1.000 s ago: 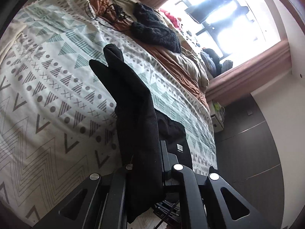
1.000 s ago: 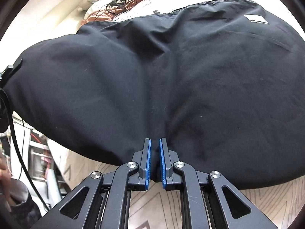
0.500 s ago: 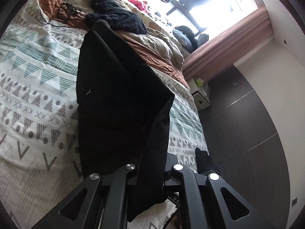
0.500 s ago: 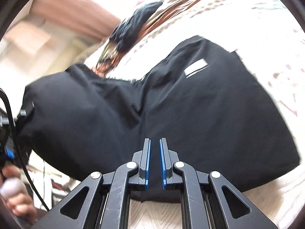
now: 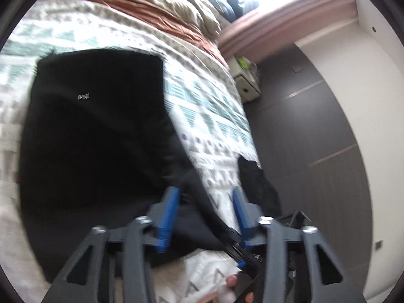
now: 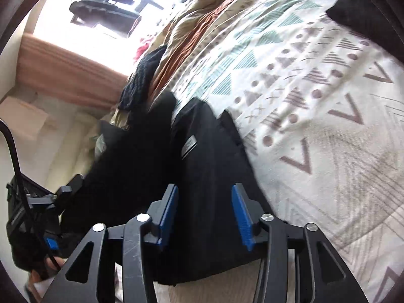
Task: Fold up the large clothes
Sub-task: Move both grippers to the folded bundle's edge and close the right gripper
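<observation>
Left tongs (image 5: 205, 213): lower centre of the left wrist view, pointing down at the bed; frame blurred. Jaws apart, just been opening. A fold of the garment lies between the blue pads (image 5: 169, 217) but neither pad presses on it; nothing held.
Right tongs (image 6: 205, 213): lower centre of the right wrist view, angled down over the garment's near edge. Jaws apart, just been opening. Dark cloth shows in the gap, pads (image 6: 168, 214) clear of it; nothing held.
Garment (image 5: 96, 136): black, lying on the bed, filling the left and centre of the left wrist view; small pale mark on its upper face. In the right wrist view it runs from lower centre up toward mid left, with a white label (image 6: 189, 146) on top, layers stacked.
Bed (image 6: 315, 116): cover white with green and brown triangles, dots and chevrons; fills the right of the right wrist view.
Other cloth: brown and beige bedding (image 5: 176, 17) bunched at the top of the left wrist view; a dark knit item (image 6: 144, 75) beside it in the right wrist view.
Hand (image 6: 48, 265): partly seen at lower left of the right wrist view, gripping the other device's handle.
Window (image 6: 101, 7): bright, upper left of the right wrist view.
</observation>
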Demonstrator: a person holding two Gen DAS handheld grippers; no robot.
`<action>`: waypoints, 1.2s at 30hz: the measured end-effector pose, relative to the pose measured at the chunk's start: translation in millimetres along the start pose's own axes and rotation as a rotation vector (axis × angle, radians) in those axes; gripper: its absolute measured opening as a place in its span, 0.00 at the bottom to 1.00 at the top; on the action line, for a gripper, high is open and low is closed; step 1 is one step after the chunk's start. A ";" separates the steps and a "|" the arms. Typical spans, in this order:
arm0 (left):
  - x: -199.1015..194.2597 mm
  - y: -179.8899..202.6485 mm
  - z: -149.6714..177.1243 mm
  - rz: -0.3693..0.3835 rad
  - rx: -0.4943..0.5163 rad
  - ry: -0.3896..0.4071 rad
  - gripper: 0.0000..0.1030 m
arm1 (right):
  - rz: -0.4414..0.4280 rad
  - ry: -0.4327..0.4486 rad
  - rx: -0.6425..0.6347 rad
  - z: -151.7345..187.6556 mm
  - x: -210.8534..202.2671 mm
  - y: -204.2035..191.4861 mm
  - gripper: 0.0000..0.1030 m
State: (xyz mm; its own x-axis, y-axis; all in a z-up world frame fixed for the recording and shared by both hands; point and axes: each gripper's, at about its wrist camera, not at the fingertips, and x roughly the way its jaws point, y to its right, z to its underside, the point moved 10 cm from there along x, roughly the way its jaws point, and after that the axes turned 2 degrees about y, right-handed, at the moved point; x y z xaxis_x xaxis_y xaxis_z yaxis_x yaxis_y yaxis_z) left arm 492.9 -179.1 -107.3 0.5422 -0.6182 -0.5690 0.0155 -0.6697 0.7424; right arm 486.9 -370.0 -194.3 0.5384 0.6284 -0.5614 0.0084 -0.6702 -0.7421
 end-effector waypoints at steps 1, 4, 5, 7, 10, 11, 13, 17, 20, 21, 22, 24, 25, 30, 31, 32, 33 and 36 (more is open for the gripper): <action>2.8 2.9 2.0 0.009 0.009 0.000 0.71 | 0.000 0.010 0.014 -1.5 -4.6 4.3 0.45; -0.2 8.4 3.1 0.013 0.070 0.027 0.72 | 0.005 0.040 0.042 -10.1 -15.3 16.0 0.50; -2.0 10.4 4.4 0.008 0.082 0.035 0.72 | 0.009 0.050 0.046 -11.8 -17.3 17.8 0.52; -10.0 -0.2 1.5 -0.012 0.083 0.058 0.72 | 0.009 0.062 0.044 -14.3 -21.0 19.0 0.56; -22.8 -20.6 -2.0 -0.054 0.052 0.097 0.72 | -0.006 0.045 0.000 -12.0 -14.4 7.0 0.65; -28.9 -30.7 -3.5 -0.074 0.042 0.112 0.72 | -0.009 0.038 -0.017 -10.3 -13.3 1.1 0.65; -38.1 -46.8 -4.5 -0.120 0.025 0.141 0.72 | -0.007 0.020 -0.062 -4.4 -7.5 -10.5 0.66; -56.8 -81.8 -8.1 -0.191 -0.001 0.184 0.72 | 0.027 -0.006 -0.126 9.2 2.8 -19.4 0.66; -64.3 -112.3 -8.6 -0.233 -0.007 0.206 0.72 | 0.059 -0.014 -0.158 14.3 9.7 -22.9 0.65; -65.3 -120.9 -7.0 -0.246 -0.007 0.208 0.72 | 0.072 -0.016 -0.168 15.5 12.3 -23.6 0.65; -69.3 -131.1 -5.6 -0.256 -0.008 0.211 0.72 | 0.088 -0.018 -0.179 17.6 14.3 -23.8 0.65; -70.6 -146.4 -3.6 -0.277 -0.010 0.214 0.72 | 0.118 -0.030 -0.210 21.3 18.2 -22.5 0.65; -72.3 -154.4 -3.9 -0.287 -0.018 0.210 0.72 | 0.131 -0.028 -0.219 22.3 18.6 -22.7 0.60; -74.2 -173.0 -4.5 -0.280 -0.045 0.190 0.72 | 0.175 -0.013 -0.296 28.6 22.2 -31.5 0.15; -72.6 -177.1 -3.7 -0.297 -0.036 0.190 0.72 | 0.181 0.007 -0.318 28.4 20.2 -36.2 0.12; -69.7 -180.7 -1.7 -0.307 -0.036 0.180 0.72 | 0.175 0.027 -0.338 28.2 17.1 -43.1 0.11; -65.6 -183.7 1.4 -0.306 -0.043 0.163 0.72 | 0.166 0.047 -0.350 27.4 13.5 -49.3 0.10; -54.0 -189.1 9.3 -0.296 -0.045 0.126 0.66 | 0.133 0.102 -0.361 24.2 -2.3 -63.2 0.09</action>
State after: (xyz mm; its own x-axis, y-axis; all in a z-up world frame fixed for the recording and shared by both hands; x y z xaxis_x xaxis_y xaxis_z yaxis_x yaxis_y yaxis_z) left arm 452.8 -22.9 -220.2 0.6080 -0.3419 -0.7165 0.2234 -0.7924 0.5677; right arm 464.8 -319.6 -154.9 0.6359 0.4966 -0.5908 0.2189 -0.8501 -0.4789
